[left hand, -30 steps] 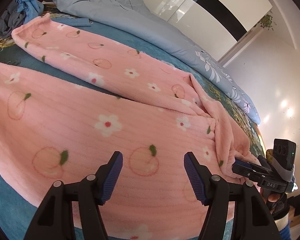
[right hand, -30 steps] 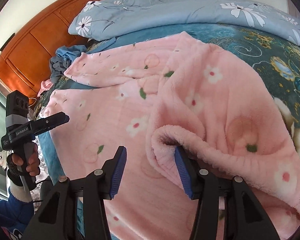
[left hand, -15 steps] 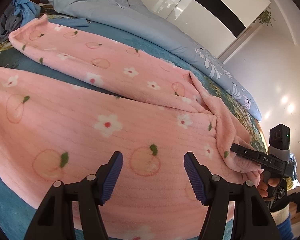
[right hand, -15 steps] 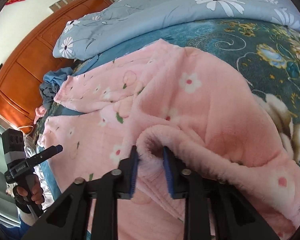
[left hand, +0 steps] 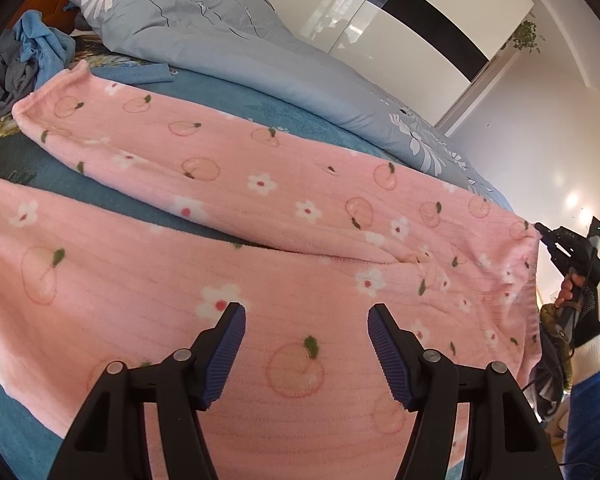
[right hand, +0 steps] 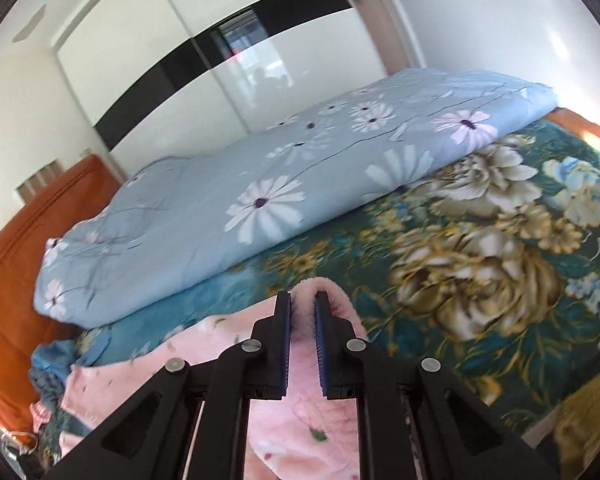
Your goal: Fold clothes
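Pyjama trousers (left hand: 300, 280) lengthwise across bed (right hand: 480, 240); right hand-held gripper (right hand: 302, 320) closing on waistband; left hand-held gripper (left hand: 306, 344) agape.

We see fuzzy pink fleece pyjama trousers (left hand: 300, 240), a smooth grey-blue cotton quilt (right hand: 260, 200) and glossy white wardrobe doors (right hand: 160, 60).

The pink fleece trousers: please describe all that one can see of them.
The pink fleece trousers look soft and fluffy, printed with peach outlines, green leaves and white flowers. Both legs lie stretched across the teal flowered bedspread, spread apart toward their cuffs. At the waist end the right gripper is closing on a fold of fleece and holds it raised. The left gripper hangs open above the near leg, not gripping it.
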Demonstrator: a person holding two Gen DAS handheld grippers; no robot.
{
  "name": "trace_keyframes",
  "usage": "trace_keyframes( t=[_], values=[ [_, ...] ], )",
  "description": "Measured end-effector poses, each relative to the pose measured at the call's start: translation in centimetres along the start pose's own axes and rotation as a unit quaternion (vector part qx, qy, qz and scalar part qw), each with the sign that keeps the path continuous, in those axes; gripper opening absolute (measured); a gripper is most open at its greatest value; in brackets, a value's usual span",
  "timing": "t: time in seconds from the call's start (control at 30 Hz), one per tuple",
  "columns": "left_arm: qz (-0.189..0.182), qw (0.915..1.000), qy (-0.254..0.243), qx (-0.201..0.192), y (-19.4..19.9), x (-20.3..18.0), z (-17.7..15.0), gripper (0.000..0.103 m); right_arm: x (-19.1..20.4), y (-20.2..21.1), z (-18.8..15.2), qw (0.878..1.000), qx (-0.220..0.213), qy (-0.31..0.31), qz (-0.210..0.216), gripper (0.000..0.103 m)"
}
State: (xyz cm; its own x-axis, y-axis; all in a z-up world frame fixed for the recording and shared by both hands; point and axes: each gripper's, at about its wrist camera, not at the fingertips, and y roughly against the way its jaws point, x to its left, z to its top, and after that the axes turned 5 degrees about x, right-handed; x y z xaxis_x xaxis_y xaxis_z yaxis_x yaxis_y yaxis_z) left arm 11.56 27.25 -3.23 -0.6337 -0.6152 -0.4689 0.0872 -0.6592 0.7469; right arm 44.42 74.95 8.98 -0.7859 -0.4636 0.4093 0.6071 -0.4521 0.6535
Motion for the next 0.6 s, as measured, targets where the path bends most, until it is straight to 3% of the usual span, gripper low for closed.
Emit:
trace_keyframes(
  t=[0.13, 0.23, 0.33, 0.43, 0.6],
  values=[
    [0.008, 0.9999, 0.009, 0.0, -0.3, 1.2, 0.6, 0.068, -3.2, -4.2, 1.1, 0.996, 0.016, -0.03, -0.078, 0.005],
    [0.017, 0.9996, 0.02, -0.001, -0.2, 2.5, 0.8, 0.068, -5.7, -6.7, 0.3, 0.992, 0.039, -0.066, -0.098, 0.005],
    [0.018, 0.9993, 0.032, -0.005, 0.3, 3.5, 0.7, 0.068, -6.6, -6.0, -0.7, 0.992, 0.029, -0.09, -0.081, 0.005],
    [0.015, 0.999, 0.038, -0.016, 1.4, 4.1, 0.7, 0.068, -3.8, -2.8, -1.4, 0.998, 0.021, -0.049, -0.044, 0.005],
    [0.004, 0.9976, 0.055, -0.042, 3.5, 4.5, 0.5, 0.068, 0.0, 4.9, -8.7, 0.999, 0.021, 0.034, 0.025, 0.008]
  ],
)
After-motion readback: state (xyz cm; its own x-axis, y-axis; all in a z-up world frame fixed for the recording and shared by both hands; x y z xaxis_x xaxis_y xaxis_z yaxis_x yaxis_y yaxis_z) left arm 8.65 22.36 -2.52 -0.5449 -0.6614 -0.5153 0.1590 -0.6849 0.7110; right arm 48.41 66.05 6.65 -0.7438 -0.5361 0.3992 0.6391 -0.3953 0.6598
